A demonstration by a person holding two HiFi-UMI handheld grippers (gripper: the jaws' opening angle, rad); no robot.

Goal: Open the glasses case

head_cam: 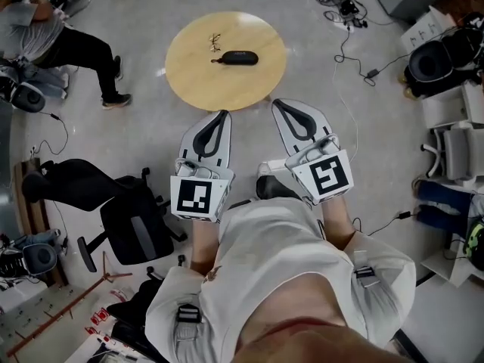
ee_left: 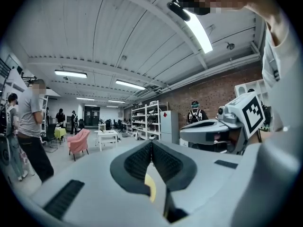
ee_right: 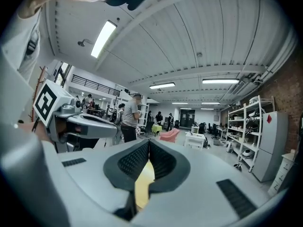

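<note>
Round pale wooden table (head_cam: 195,72), two grey hand-held grippers kept short of its near rim.
Left gripper (head_cam: 222,114) and right gripper (head_cam: 277,103): jaws closed tip to tip, nothing gripped. Dark oblong glasses case (head_cam: 238,57): laid shut near the table's centre. Thin-framed spectacles (head_cam: 215,41): laid just beyond the case's left end.

The round wooden table (head_cam: 227,85) carries a dark glasses case (head_cam: 237,57), glasses (head_cam: 215,42) just beside it.
</note>
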